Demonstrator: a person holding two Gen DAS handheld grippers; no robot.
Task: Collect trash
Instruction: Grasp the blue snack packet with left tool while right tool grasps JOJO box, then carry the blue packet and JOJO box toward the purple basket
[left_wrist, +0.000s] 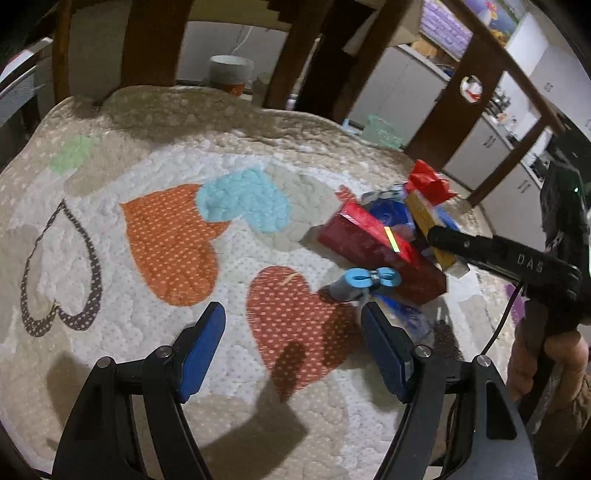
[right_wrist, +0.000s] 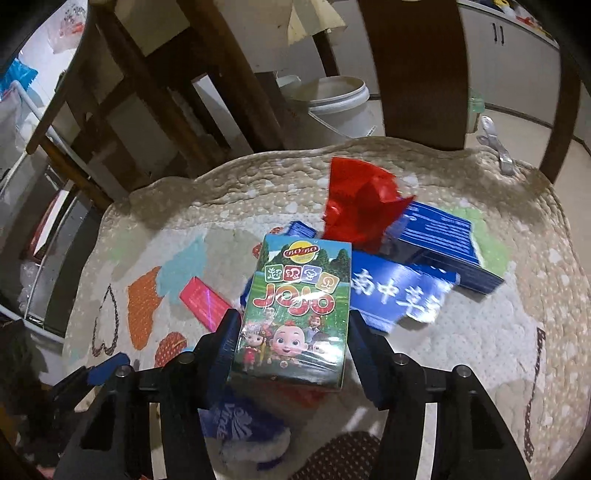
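Quilted cloth with heart patches (left_wrist: 177, 240) covers the seat on which the trash lies in 1 heap: a red box (left_wrist: 369, 247), a crumpled red wrapper (right_wrist: 354, 199), blue cartons (right_wrist: 436, 236) and a green cartoon-printed box (right_wrist: 299, 310). My right gripper (right_wrist: 291, 347) brackets the green box, 1 finger (right_wrist: 225, 343) against its left edge, the other just beside its right edge; whether the pads already press I cannot tell from this view. My left gripper (left_wrist: 291, 332) hangs empty with its jaws wide apart over the bare quilt, near a small blue bow-shaped piece (left_wrist: 373, 277). I judge the green box light, stiff cardboard under slippery film, so it is best taken across its 2 long sides near the middle, with modest force to avoid crushing. The wrapper would crumple anywhere
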